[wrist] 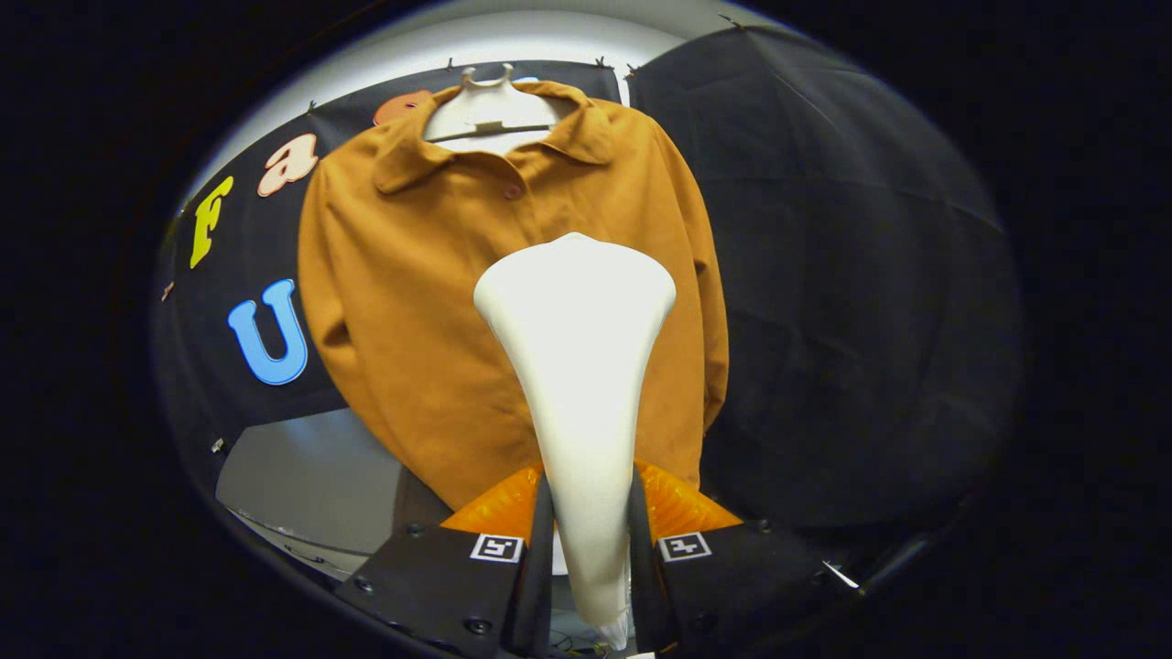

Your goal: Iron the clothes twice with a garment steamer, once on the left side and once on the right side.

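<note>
Here, the brown shirt (421,302) is hanging on a pale hanger (490,105) against the booth's black cloth wall (851,275), spreading wide beyond the fingers. Its left sleeve edge is standing against the cloth, and its right sleeve is falling along the seam where the wall turns. To the right of the shirt the black cloth is stretching bare, giving open room there. Below the shirt's lower left hem a grey surface (302,476) is showing, its edge running toward the fingers.

The white garment steamer (581,366) is rising from between the fingers, its handle narrow at the bottom and its head widening upward. The head is lying over the shirt's front, right of centre and below the button placket; whether it is touching the fabric cannot be told.

The gripper (591,540) is clamping the steamer's handle, both fingers (540,549) pressing on its sides.
</note>
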`<state>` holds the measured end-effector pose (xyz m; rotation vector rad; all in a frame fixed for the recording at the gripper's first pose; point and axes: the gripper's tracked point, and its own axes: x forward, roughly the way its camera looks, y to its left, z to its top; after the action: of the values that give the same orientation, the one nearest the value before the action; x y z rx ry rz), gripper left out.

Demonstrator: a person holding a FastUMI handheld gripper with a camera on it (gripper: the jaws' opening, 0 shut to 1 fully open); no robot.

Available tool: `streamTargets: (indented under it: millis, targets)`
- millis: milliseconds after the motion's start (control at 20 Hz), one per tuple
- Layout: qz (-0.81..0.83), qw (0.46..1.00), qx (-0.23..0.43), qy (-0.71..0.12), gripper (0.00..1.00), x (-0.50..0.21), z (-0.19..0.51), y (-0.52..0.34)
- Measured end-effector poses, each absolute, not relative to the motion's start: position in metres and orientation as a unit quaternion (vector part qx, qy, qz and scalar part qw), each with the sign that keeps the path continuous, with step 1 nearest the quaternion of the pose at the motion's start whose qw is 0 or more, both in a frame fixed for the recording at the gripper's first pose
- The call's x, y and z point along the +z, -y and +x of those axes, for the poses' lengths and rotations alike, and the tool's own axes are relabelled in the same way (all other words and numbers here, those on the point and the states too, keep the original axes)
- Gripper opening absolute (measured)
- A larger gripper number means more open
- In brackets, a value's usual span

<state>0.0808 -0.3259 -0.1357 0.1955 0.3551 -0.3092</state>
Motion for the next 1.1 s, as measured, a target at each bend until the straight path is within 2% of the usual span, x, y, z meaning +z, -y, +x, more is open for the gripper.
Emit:
streamTargets:
  millis: [600, 1100]
  targets:
    - [0.051, 0.995, -0.058, -0.071, 0.39, -0.014, 0.048, 0.125]
    - [0.046, 0.998, -0.011, -0.036, 0.39, 0.021, 0.014, 0.001]
